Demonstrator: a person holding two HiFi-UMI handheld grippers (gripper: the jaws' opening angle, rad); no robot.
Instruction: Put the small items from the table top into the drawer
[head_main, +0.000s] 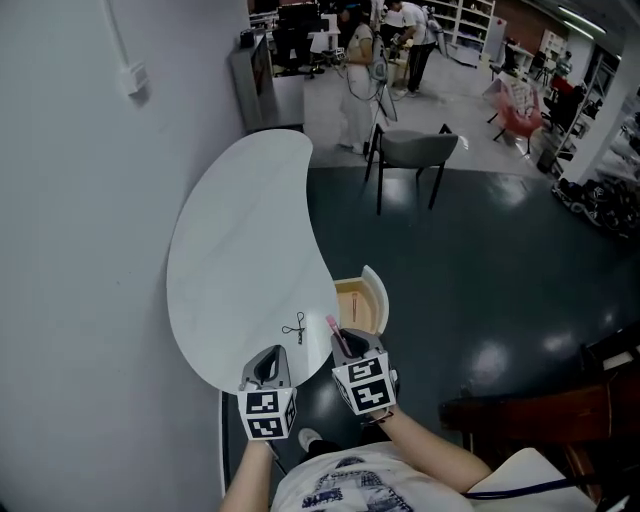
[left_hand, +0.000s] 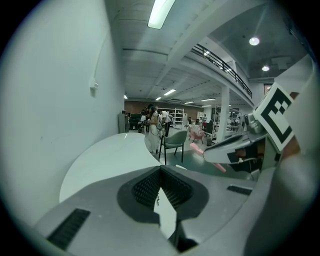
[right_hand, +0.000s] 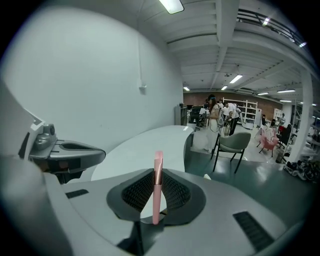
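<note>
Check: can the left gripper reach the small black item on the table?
Probably yes: the left gripper hangs empty just short of the black item, with only bare table between them.

Head view looks down; gripper views (low) share the table.

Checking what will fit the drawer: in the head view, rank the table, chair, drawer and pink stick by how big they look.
Largest to smallest:
1. table
2. chair, though it stands farther off, so its true size is unsure
3. drawer
4. pink stick
</note>
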